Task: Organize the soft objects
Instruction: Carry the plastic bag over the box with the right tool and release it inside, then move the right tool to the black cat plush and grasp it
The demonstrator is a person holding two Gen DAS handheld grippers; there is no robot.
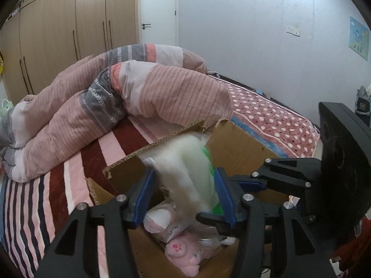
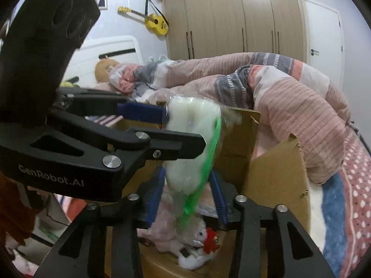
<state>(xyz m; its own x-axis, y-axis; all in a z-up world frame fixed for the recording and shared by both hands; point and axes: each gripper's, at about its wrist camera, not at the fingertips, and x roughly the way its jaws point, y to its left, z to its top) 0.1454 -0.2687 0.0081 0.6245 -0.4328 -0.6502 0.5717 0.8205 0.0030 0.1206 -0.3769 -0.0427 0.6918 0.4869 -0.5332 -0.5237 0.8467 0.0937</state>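
An open cardboard box (image 1: 234,143) (image 2: 278,173) stands on the bed. Over it hangs a clear bag of white fluffy stuff with a green zip strip (image 1: 185,162) (image 2: 192,120), blurred by motion. It lies loose between the blue pads of my left gripper (image 1: 185,171) (image 2: 185,128), whose jaws stand apart. In the right wrist view the bag's lower end passes between the spread fingers of my right gripper (image 2: 186,173) with gaps on both sides. Inside the box lie a pink plush (image 1: 183,252), a bagged pink-and-white toy (image 1: 160,222) and a white plush with red trim (image 2: 204,236).
A bunched pink and grey striped quilt (image 1: 116,97) lies right behind the box. The box rests on a red-striped sheet (image 1: 58,197), with a pink dotted blanket (image 1: 266,115) to the right. Wardrobes (image 1: 69,34) and a white door (image 1: 160,11) line the far wall. A yellow guitar (image 2: 153,20) hangs there.
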